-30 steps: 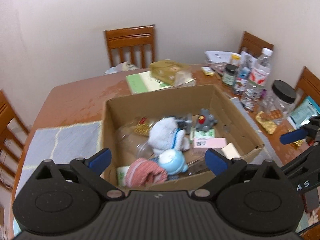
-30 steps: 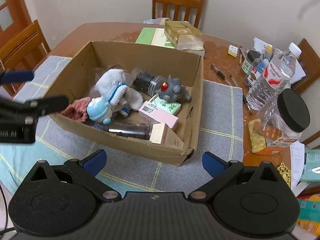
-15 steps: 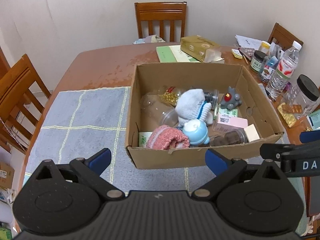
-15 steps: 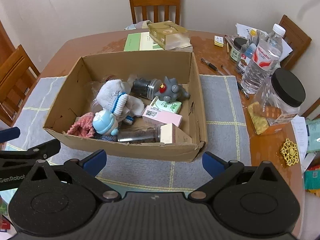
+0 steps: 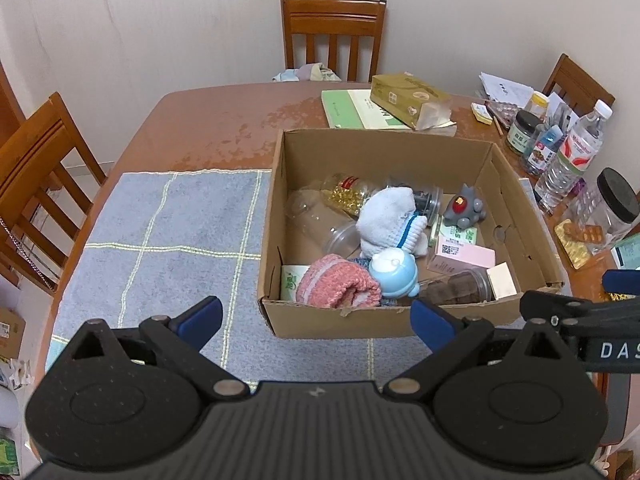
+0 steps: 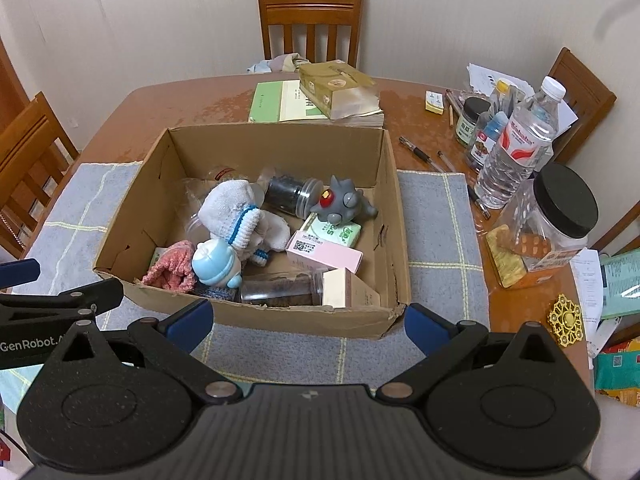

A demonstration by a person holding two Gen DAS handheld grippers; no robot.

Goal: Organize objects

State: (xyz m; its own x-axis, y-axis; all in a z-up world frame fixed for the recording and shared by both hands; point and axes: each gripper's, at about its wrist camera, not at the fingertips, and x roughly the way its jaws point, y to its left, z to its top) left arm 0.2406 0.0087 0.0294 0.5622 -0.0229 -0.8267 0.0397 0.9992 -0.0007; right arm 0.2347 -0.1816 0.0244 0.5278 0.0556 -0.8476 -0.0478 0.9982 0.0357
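Left wrist view: the left gripper [image 5: 316, 320] and right gripper [image 6: 308, 322] are held released, empty, at the near edge of the open brown cardboard box [image 5: 516, 196] on the grey checked cloth [image 5: 168, 232].

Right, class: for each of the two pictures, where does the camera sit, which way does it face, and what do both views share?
Left wrist: on the left gripper, looking forward and down at the cardboard box; its open fingers show, right gripper at right edge.
Right wrist: on the right gripper, facing the same box; open fingers show, left gripper at left edge.
Shared: box, grey toy, far chair.
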